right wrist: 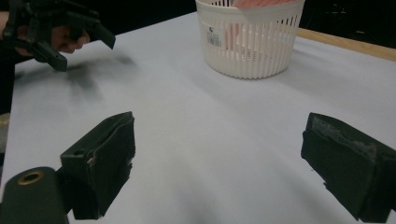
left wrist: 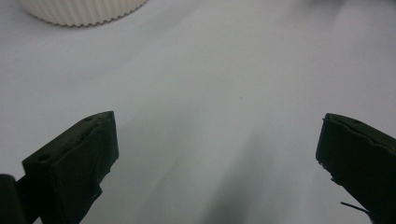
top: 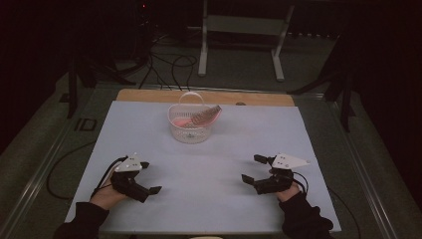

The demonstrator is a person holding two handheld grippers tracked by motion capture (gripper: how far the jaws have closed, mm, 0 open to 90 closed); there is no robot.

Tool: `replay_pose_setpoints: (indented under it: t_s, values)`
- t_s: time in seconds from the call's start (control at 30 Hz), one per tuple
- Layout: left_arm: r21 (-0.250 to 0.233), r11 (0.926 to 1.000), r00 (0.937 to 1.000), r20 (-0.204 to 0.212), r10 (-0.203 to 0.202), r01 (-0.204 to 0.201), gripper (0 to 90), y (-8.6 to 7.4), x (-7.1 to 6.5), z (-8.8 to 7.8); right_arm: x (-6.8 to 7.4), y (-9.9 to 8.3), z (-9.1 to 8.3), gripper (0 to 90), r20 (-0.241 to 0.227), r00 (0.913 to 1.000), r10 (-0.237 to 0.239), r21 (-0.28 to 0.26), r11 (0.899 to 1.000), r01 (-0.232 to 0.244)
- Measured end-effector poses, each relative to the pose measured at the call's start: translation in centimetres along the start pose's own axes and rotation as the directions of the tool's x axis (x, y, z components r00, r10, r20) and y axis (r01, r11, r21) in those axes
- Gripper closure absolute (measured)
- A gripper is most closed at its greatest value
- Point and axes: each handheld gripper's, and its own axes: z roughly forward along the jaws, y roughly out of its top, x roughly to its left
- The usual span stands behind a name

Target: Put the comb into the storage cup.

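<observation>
Left hand-held gripper (top: 151,177) low over the near left of the worktop (top: 209,164), jaws wide apart, gripping nothing. White basket (top: 191,128) at the far middle, well apart from both, holding a pink item (top: 181,121) and a coiled spring (top: 203,115), nothing between. Right hand-held gripper (top: 253,168) near right, likewise spread wide and empty.
</observation>
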Motion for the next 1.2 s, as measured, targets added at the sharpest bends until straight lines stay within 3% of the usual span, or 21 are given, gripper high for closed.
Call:
replay_pose_setpoints:
  t_s: [0.37,0.73,1.2]
  values:
    - [-0.013,0.9984,0.9984,-0.012,-0.055,0.055,0.1,-1.9,0.1,-1.3,0.0,0.0,0.1,9.6,0.002,1.0000,-0.001,0.004,1.000,0.001]
    - [-0.023,0.9975,0.9974,-0.025,-0.068,0.067,0.2,-2.2,-0.1,-1.6,-0.1,-0.2,0.2,9.6,0.000,1.0000,-0.002,0.009,1.000,0.002]
    - [-0.023,0.9975,0.9978,-0.003,-0.066,0.066,0.2,-2.3,-0.2,-1.2,-0.2,-0.3,0.3,9.6,-0.001,1.0000,-0.006,0.019,1.000,0.006]
